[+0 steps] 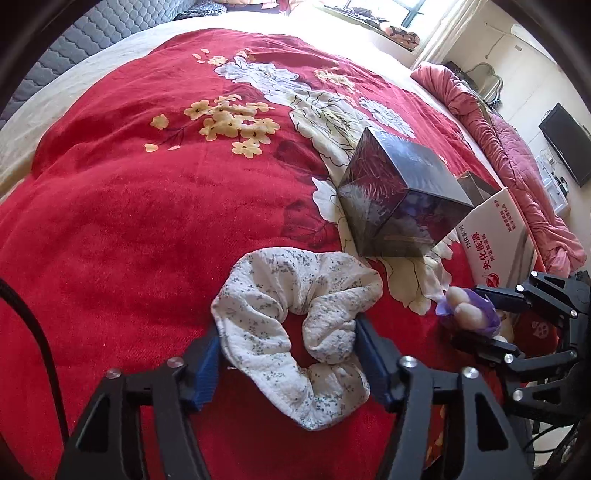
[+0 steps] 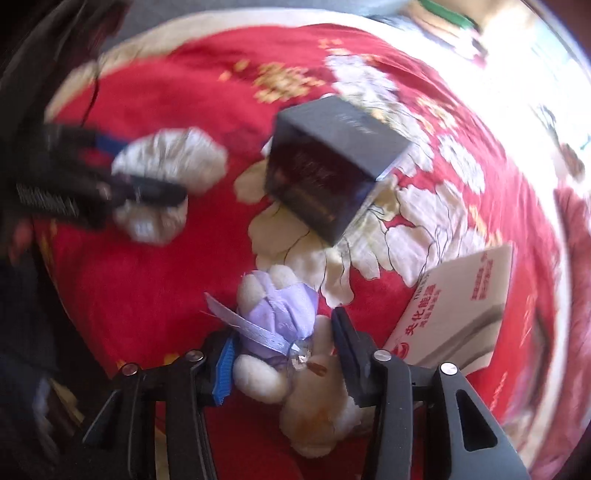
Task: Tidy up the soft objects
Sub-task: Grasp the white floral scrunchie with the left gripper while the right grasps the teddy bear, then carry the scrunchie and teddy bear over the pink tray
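Your left gripper (image 1: 288, 350) pinches the white floral scrunchie (image 1: 295, 325) on the red bedspread (image 1: 129, 229), pads on both sides. Your right gripper (image 2: 282, 350) clamps the plush bear (image 2: 295, 369) in a purple dress. Both lie near the dark box (image 1: 399, 199), beside a white carton (image 2: 458, 314).

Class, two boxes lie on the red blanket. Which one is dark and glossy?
The cube-shaped box beside the scrunchie; the other, a cardboard box at the blanket's edge, is pale with red print.

Home bedroom, red floral blanket (image 1: 129, 206) on bed, wall television (image 1: 567, 144), window (image 1: 384, 11)
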Action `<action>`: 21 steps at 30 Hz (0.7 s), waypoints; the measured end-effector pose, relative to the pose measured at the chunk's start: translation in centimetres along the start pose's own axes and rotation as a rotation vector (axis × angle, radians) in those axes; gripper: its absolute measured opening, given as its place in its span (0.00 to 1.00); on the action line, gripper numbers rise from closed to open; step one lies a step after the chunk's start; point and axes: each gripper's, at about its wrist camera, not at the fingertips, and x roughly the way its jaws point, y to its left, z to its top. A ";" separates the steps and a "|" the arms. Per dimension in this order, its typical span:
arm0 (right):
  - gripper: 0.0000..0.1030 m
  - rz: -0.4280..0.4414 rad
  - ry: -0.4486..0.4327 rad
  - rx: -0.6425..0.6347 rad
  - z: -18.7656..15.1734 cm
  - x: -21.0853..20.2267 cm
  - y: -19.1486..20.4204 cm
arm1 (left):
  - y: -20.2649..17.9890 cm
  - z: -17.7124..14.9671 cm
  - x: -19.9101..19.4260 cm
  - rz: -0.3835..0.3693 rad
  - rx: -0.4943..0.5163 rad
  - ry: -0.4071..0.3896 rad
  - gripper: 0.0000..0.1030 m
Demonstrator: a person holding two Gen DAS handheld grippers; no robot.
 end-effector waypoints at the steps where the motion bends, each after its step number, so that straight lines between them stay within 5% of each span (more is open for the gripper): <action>1: 0.45 0.036 -0.028 0.060 0.0 -0.3 -0.7 | 0.0 0.0 0.2 -0.016 -0.005 0.005 0.40; 3: 0.45 0.110 -0.079 0.157 -0.1 -0.9 -1.8 | 0.0 0.1 0.5 -0.049 -0.002 0.021 0.17; 11: 0.44 0.274 -0.328 0.412 -1.2 -5.9 -4.4 | -3.7 -0.3 -4.4 -0.091 0.065 -0.087 0.14; 16: 0.44 0.216 -0.498 0.453 -3.6 -13.3 -5.6 | -10.2 0.6 -8.4 -0.141 0.188 -0.161 0.14; 21: 0.44 0.049 -0.587 0.508 -7.2 -19.8 -7.8 | -17.7 1.8 -10.5 -0.210 0.305 -0.198 0.14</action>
